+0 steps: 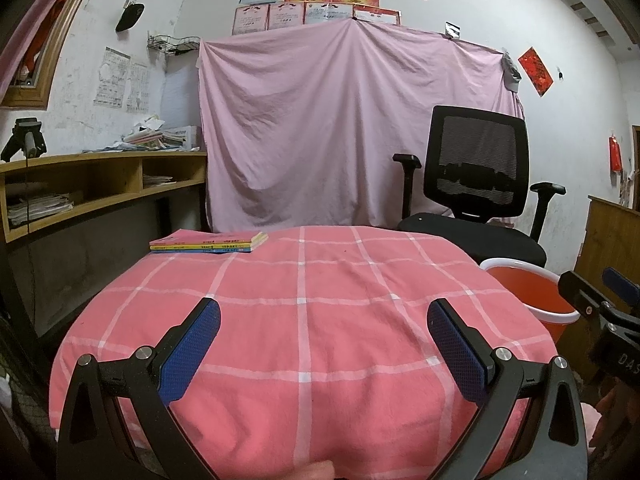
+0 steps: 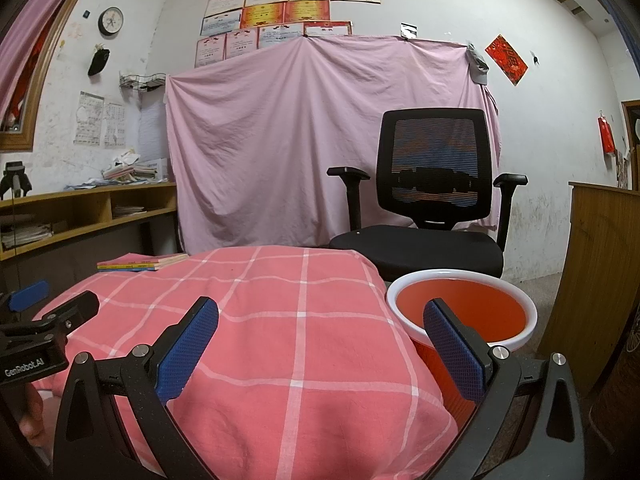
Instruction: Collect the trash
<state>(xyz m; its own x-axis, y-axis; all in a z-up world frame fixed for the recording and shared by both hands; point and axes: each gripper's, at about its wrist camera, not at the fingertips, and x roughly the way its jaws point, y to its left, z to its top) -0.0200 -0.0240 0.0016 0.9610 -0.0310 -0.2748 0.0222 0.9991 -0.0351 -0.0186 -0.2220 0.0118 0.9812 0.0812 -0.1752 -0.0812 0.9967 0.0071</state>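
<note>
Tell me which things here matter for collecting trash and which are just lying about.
For the job:
orange bin
left gripper, open
right gripper, open

Just lying about:
stack of books
office chair
checked cloth
No trash visible.

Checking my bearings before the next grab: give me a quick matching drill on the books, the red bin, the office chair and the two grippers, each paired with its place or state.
1. books
2. red bin
3. office chair
4. left gripper and right gripper

A. behind the bin
B. open, holding nothing
C. far left corner of the checked cloth
D. right of the cloth, below its top

Pairs: 1-C, 2-D, 3-A, 4-B
</note>
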